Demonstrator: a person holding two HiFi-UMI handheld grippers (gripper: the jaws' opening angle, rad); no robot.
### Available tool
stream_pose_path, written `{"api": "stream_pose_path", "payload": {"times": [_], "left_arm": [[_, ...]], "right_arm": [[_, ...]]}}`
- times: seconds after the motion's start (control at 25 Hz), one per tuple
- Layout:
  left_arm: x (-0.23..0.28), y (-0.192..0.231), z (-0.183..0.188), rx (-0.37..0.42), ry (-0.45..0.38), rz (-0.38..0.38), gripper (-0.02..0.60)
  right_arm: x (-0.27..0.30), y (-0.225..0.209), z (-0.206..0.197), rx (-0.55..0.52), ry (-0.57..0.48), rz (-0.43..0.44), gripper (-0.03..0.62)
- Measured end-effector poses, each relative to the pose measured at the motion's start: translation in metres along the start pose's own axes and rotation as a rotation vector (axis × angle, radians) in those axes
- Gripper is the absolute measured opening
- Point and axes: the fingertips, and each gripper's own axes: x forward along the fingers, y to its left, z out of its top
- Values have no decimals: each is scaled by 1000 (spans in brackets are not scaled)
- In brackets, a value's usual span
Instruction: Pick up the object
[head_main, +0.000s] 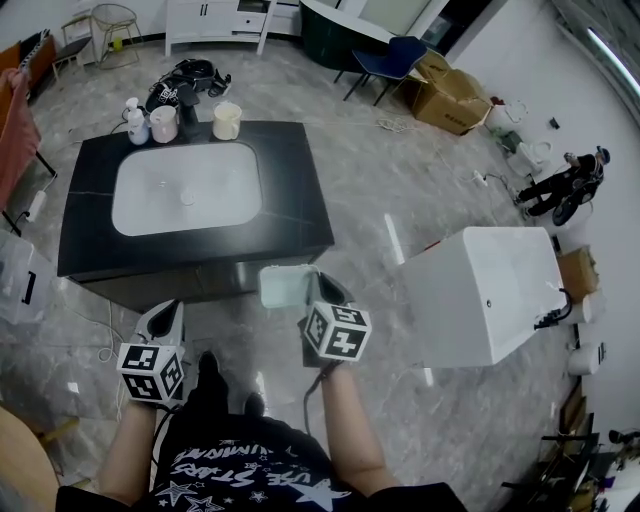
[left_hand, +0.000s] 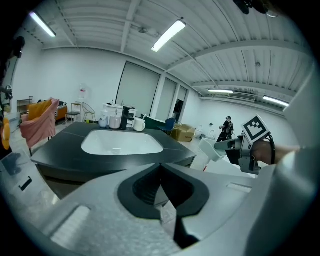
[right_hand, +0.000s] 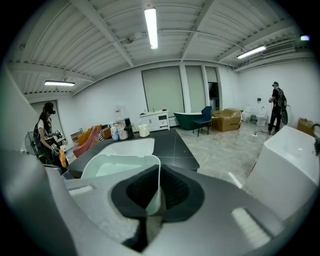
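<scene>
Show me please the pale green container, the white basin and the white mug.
pale green container (head_main: 282, 287): head view, on its inside.
white basin (head_main: 187, 185): head view, on the middle of its bowl.
white mug (head_main: 227, 122): head view, on its body.

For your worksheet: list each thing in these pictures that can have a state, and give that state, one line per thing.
pale green container: held in the air, empty
right gripper: shut on the pale green container's wall
left gripper: shut, nothing in it
sink: empty
cream mug: upright on the counter
pump bottle: upright
</scene>
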Motion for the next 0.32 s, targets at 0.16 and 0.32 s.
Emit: {"api": "stream_pose_path", "payload": {"times": [0.16,0.32], "left_arm": [[-21,-21,-16,-7,1,13,8],[-42,-44,-31,-1,-2,12,8]], "right_arm": [[-21,-5,-12,-6,2,22,11],[-46,-13,-27,-10,1,33,11]]}}
